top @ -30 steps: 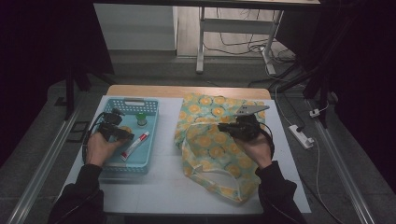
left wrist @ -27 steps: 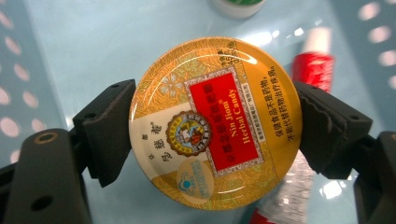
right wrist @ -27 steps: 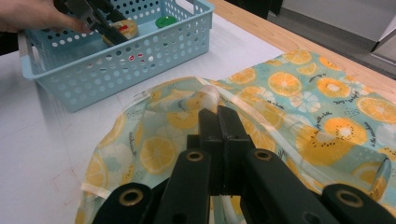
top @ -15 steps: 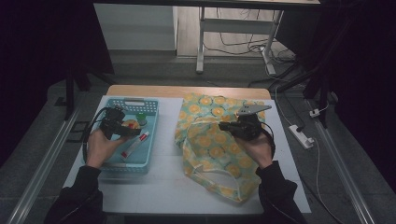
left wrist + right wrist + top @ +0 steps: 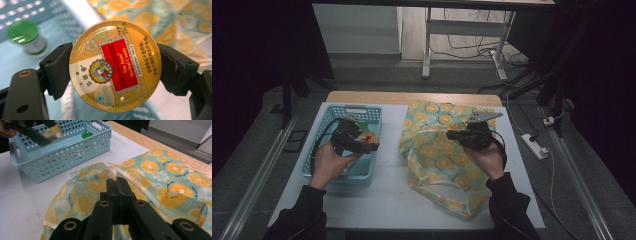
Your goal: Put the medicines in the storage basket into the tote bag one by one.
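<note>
Candy tin (image 5: pixel 115 66): metal, glossy printed lid in gold and red. Basket (image 5: pixel 62 152): pale blue plastic, perforated walls, smooth satin finish. Bag (image 5: pixel 160 177): thin fabric with citrus print, soft sheen, creased. Bottle cap (image 5: pixel 23 32): green plastic, shiny. Jaw pads: black, matt, hard plastic. Table cover (image 5: pixel 387 195): white, smooth, matt; wooden edge (image 5: pixel 412 97), light grain.

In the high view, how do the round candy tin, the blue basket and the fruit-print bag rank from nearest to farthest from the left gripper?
1. Candy tin: clamped between the left gripper's jaws.
2. Blue basket: directly beneath the gripper.
3. Fruit-print bag: to the right across bare table, pinched by the right gripper.
</note>
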